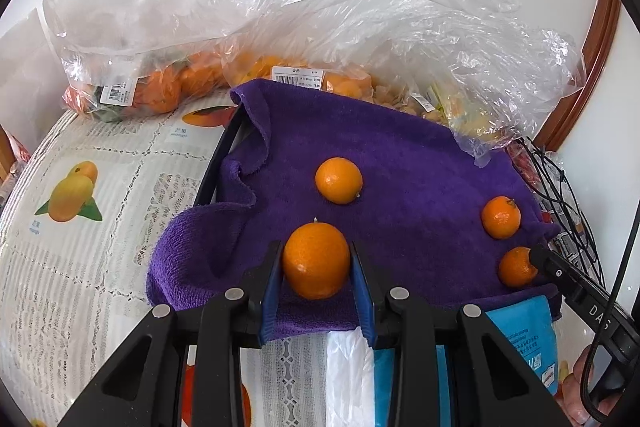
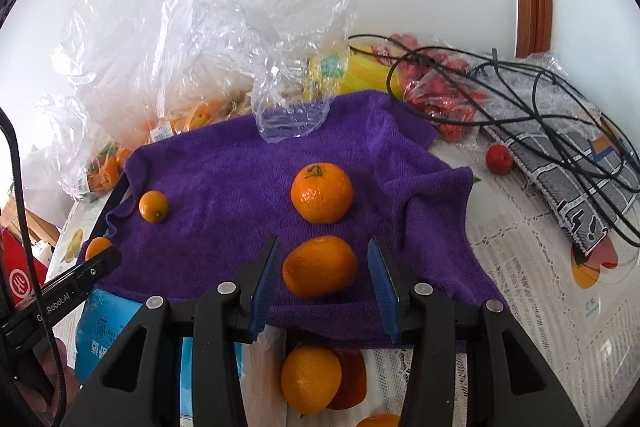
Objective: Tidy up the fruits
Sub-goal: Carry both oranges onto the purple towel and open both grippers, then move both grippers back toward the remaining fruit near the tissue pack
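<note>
A purple towel [image 1: 400, 147] covers a black tray, with small oranges on it. My left gripper [image 1: 315, 247] is shut on one small orange [image 1: 316, 261], its blue pads pressing both sides. Two more oranges [image 1: 338, 180] [image 1: 501, 217] lie farther back. In the right wrist view my right gripper [image 2: 323, 243] stands open around another orange [image 2: 320, 267] resting on the towel [image 2: 224, 179], with a gap at each pad. A stemmed orange [image 2: 322, 193] sits just beyond it, a smaller one [image 2: 153, 206] at the left.
Crumpled clear bags [image 1: 360, 7] holding more oranges lie behind the towel. Black cables [image 2: 540, 107], red fruit in plastic [image 2: 444, 99] and one loose red fruit [image 2: 499, 159] are at the right. A blue packet [image 1: 524, 339] and another orange [image 2: 310, 379] sit at the near edge.
</note>
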{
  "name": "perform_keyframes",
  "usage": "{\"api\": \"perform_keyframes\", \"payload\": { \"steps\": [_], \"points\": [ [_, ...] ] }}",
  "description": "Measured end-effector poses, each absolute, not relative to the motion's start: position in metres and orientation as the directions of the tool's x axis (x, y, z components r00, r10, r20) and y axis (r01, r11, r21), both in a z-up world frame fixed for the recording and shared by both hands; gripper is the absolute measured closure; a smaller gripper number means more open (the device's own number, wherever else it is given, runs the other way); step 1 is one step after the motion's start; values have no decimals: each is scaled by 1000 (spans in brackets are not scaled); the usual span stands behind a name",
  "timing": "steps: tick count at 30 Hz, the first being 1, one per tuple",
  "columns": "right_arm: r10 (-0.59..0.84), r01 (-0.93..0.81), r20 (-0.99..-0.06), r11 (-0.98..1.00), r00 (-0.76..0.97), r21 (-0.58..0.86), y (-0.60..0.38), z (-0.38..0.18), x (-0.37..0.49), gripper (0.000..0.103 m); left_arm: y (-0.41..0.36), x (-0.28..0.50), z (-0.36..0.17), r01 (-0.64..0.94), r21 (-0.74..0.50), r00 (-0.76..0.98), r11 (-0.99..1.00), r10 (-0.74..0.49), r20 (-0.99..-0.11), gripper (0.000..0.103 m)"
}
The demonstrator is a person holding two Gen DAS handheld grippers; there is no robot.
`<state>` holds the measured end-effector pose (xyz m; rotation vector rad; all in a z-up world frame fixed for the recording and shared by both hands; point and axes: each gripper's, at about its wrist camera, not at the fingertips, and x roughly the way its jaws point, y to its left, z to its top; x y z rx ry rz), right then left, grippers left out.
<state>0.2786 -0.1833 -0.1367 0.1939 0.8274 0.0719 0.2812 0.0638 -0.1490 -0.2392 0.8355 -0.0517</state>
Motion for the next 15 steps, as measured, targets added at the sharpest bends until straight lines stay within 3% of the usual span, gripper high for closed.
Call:
{"api": "perform_keyframes", "payload": {
  "steps": [9,15],
  "points": [
    [191,-32,-688,971,700,237,-189,-122,269,54,66,279,-148,-67,-225,673,972,-122,-729,60],
    [114,-31,-655,990,747,136,-196,-97,249,52,67,267,-138,-51,-230,693,972,-131,-709,53]
  ]
}}
